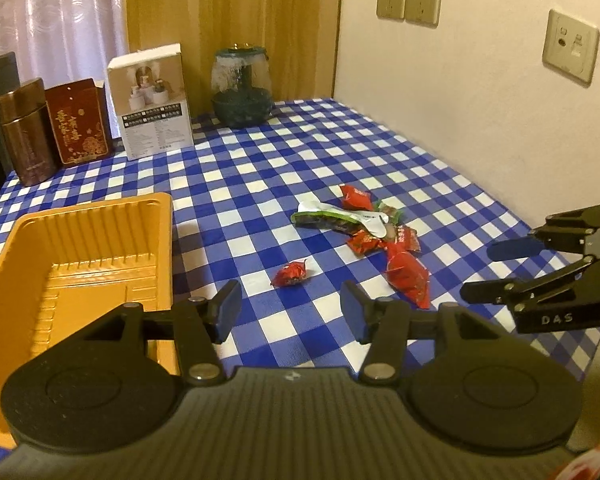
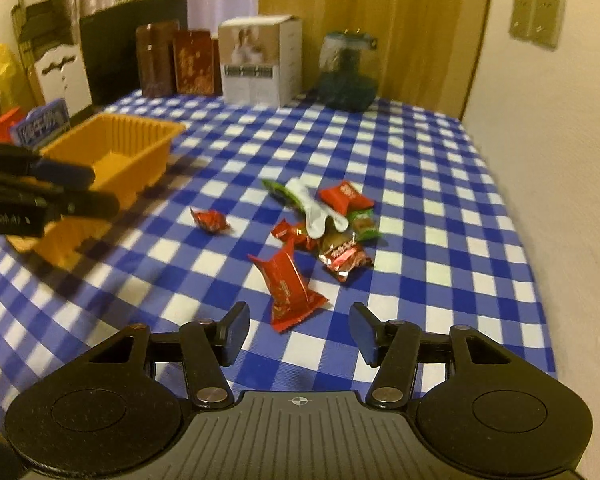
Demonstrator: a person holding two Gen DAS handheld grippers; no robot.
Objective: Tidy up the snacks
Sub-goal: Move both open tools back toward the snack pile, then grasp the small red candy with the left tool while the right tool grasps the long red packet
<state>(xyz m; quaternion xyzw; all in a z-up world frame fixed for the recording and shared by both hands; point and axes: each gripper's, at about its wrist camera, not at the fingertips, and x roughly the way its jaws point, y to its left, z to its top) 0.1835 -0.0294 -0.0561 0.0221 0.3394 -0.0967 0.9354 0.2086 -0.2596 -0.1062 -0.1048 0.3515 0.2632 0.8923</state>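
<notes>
Both your claws are spread apart and hold nothing. The snack pile [image 2: 324, 220] lies on the checked surface [image 2: 440, 184], well to the right of the yellow tray [image 2: 112, 152], which looks bare inside. Your right claw [image 2: 298, 334] is the nearer one: the long red packet [image 2: 288, 284] lies just ahead of it, long axis running away from you and slightly left. Your left claw [image 1: 290, 314] faces the lone red candy [image 1: 290, 274], between tray and pile.
</notes>
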